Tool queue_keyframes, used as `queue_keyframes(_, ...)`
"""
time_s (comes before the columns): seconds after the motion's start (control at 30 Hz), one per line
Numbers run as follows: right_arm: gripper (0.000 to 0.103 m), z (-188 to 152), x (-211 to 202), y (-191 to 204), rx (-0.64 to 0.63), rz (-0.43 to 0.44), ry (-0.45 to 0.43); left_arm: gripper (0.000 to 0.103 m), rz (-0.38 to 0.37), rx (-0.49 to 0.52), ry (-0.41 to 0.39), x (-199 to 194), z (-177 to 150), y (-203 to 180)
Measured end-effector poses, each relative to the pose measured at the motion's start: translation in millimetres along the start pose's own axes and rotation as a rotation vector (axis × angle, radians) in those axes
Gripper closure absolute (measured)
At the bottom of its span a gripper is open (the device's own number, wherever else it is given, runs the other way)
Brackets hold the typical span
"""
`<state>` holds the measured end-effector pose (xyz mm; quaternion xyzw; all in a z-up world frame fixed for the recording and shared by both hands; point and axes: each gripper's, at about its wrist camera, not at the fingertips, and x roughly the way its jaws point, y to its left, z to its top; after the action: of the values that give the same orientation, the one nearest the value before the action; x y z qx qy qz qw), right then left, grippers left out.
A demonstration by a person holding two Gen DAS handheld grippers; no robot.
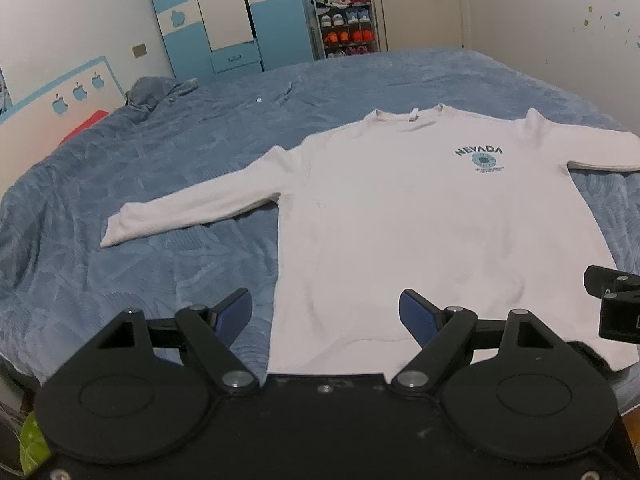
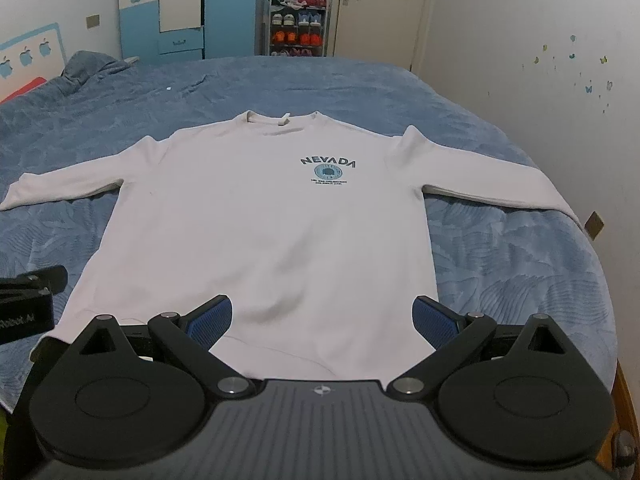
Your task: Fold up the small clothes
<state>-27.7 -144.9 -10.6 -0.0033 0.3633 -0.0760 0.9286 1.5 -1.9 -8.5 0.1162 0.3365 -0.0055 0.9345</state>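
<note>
Flat on blue bedspread (image 2: 500, 248), 1 white sweatshirt (image 2: 260, 232), 2 hand-held grippers, left (image 1: 326, 316), right (image 2: 322, 318), spread wide, empty.

Left gripper (image 1: 326, 316) jaws spread wide, right gripper (image 2: 324, 320) likewise, side by side

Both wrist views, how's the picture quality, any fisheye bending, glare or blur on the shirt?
Left wrist view: strong fisheye bending, the blue bed cover curves like a dome; the white sweatshirt is evenly lit, slightly washed out, small print soft. Right wrist view: same bending, dark corners; the sweatshirt is sharp enough to read NEVADA, with no hard shadows; the open right gripper is close and in focus.
</note>
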Motion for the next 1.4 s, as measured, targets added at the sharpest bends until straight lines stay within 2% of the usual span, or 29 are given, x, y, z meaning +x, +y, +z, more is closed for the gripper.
queue_keyframes(0.07,0.000,0,2,0,0.003,0.002,0.004,0.020,0.034,0.035,0.002,1,-2,1)
queue_keyframes(0.2,0.000,1,8,-1,0.003,0.000,0.010,0.020,-0.003,0.015,0.031,9,-1,3)
queue_keyframes(0.3,0.000,5,10,-5,0.003,-0.005,-0.027,0.020,-0.005,-0.014,0.057,25,5,19)
queue_keyframes(0.47,0.000,19,28,-14,-0.035,0.025,-0.044,0.020,0.053,-0.124,0.068,74,17,90)
queue_keyframes(0.6,0.000,35,57,-16,-0.088,-0.029,-0.020,0.020,0.185,-0.250,0.077,138,30,165)
queue_keyframes(0.73,0.000,46,89,-21,-0.058,-0.028,-0.005,0.020,0.334,-0.503,0.152,214,34,260)
queue_keyframes(0.8,0.001,49,106,-22,-0.036,-0.020,0.019,0.020,0.348,-0.589,0.158,249,32,296)
queue_keyframes(0.83,0.005,51,115,-21,-0.037,-0.010,0.037,0.020,0.359,-0.609,0.148,265,32,315)
queue_keyframes(0.97,0.005,54,144,-12,-0.048,-0.001,0.088,0.020,0.428,-0.598,0.111,333,38,362)
queue_keyframes(1.07,0.005,54,159,-3,-0.074,-0.014,0.119,0.020,0.491,-0.575,0.194,381,41,385)
queue_keyframes(1.13,0.005,54,164,2,-0.097,-0.008,0.133,0.019,0.480,-0.597,0.219,397,33,400)
queue_keyframes(1.2,0.005,57,167,5,-0.114,-0.009,0.140,0.019,0.473,-0.618,0.209,402,21,405)
queue_keyframes(1.27,0.006,61,168,5,-0.109,-0.012,0.138,0.026,0.448,-0.588,0.172,404,18,404)
queue_keyframes(1.33,0.005,63,168,3,-0.107,0.002,0.128,0.031,0.464,-0.508,0.148,404,21,396)
queue_keyframes(1.37,0.005,64,168,1,-0.104,0.000,0.128,0.041,0.457,-0.487,0.143,404,22,393)
queue_keyframes(1.4,0.005,66,171,-2,-0.101,-0.009,0.134,0.080,0.425,-0.483,0.146,403,23,391)
